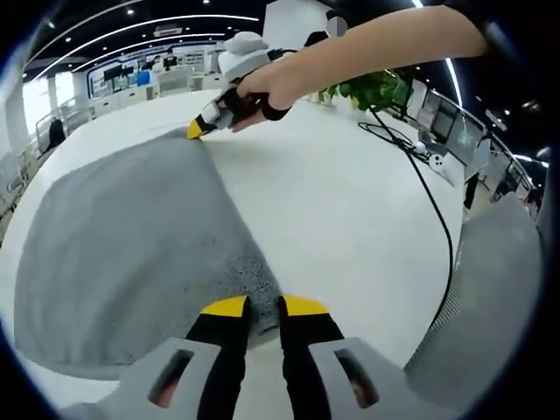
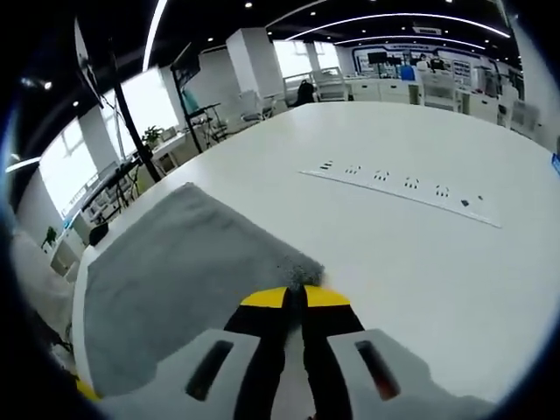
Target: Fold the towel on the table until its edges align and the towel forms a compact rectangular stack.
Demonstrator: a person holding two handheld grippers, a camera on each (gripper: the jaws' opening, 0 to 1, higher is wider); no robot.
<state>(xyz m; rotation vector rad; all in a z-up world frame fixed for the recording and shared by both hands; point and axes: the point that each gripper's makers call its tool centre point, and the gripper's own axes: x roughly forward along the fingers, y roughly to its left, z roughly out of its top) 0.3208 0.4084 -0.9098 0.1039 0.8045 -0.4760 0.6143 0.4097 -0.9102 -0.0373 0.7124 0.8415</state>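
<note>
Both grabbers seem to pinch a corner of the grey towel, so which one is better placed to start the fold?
Neither clearly. The left gripper and the right gripper each pinch a corner of the towel lying flat on the table. They should probably lift together.

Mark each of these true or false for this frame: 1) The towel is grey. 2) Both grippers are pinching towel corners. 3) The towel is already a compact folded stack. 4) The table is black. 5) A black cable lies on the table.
1) True. The towel is grey.
2) True. The left gripper is shut on the near corner, and the right gripper is shut on another corner, as the left gripper view also shows.
3) False. It lies spread flat, not yet folded.
4) False. The table is white.
5) True. A black cable runs across the table.
</note>
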